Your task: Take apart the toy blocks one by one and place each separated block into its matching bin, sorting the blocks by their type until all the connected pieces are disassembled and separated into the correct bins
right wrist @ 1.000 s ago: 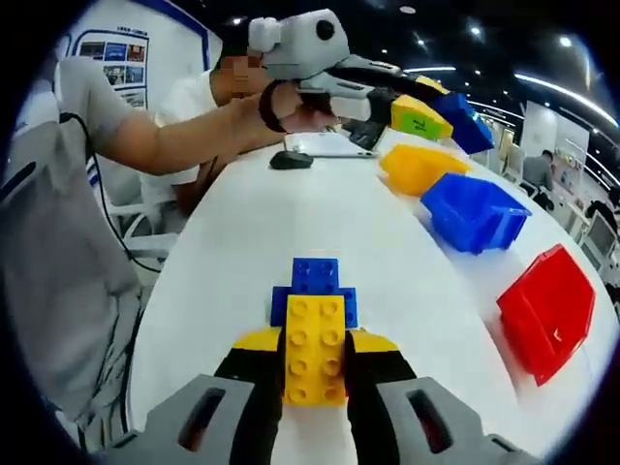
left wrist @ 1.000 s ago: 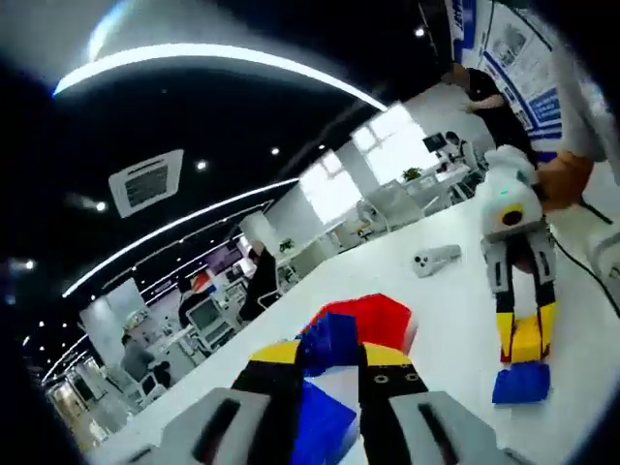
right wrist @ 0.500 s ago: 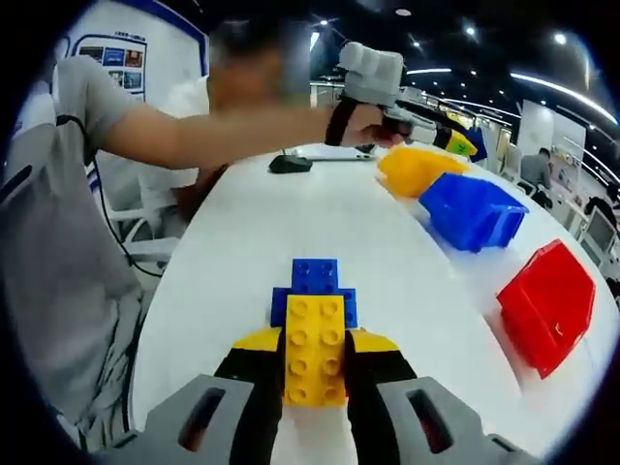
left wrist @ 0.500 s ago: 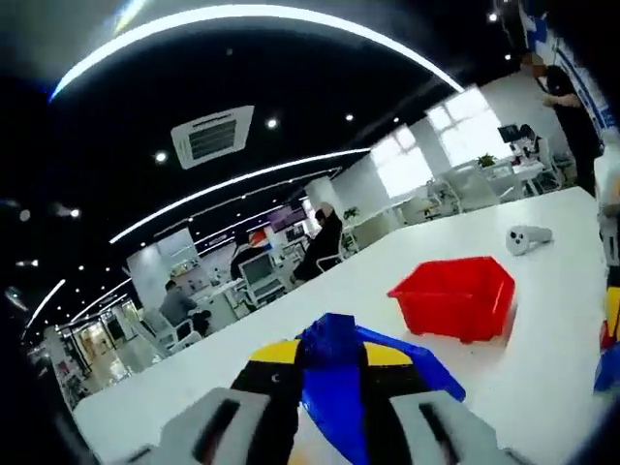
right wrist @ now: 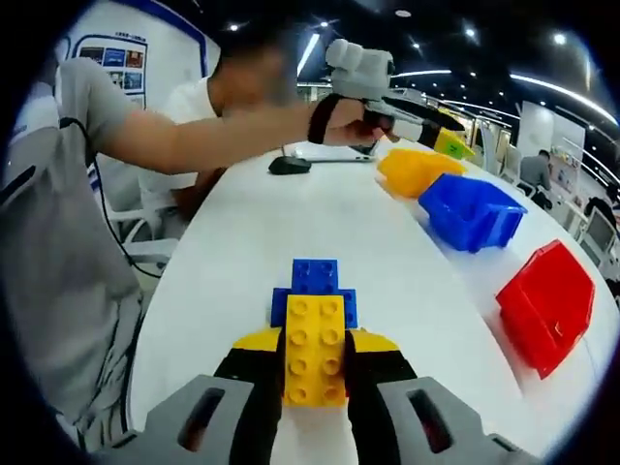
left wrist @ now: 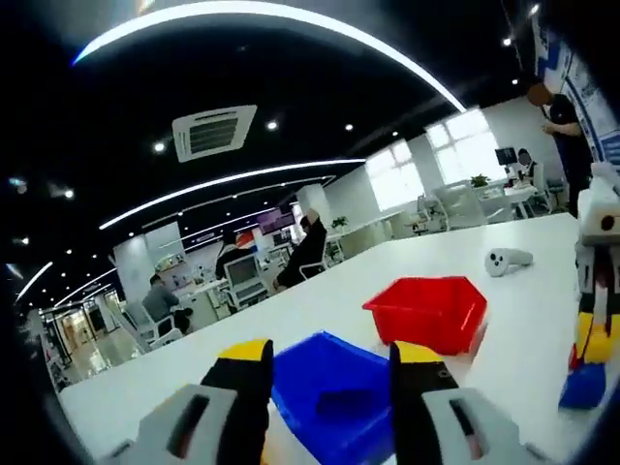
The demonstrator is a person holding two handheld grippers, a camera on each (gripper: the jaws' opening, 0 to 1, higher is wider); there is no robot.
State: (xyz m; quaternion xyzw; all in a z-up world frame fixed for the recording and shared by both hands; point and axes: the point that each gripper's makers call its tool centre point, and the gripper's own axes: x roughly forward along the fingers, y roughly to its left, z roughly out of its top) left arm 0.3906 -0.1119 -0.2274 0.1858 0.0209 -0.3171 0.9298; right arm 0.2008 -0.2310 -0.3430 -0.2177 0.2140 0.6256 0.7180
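White worktop [right wrist: 291, 223] runs long and curved, carrying everything. Three bins sit along its right side in the right gripper view: a red bin [right wrist: 547, 300] nearest, a blue bin [right wrist: 470, 208] beyond it, a yellow bin [right wrist: 412, 170] farthest. The left gripper [left wrist: 329, 363] hovers over the blue bin [left wrist: 329, 397] with its jaws spread wide and nothing between them; a dark blue shape lying inside the bin looks like a block, so a blue piece seems just sorted. The right gripper [right wrist: 315, 363] is clamped on a yellow block [right wrist: 315, 349], near the worktop's near end, with blue blocks [right wrist: 315, 286] joined at its far end. The next move, I judge, calls for the left gripper to come across and grip the blue blocks, then pull them off the yellow one. A black mouse [right wrist: 289, 163] and a white controller [left wrist: 509, 259] lie well apart from the blocks; nothing blocks the way.
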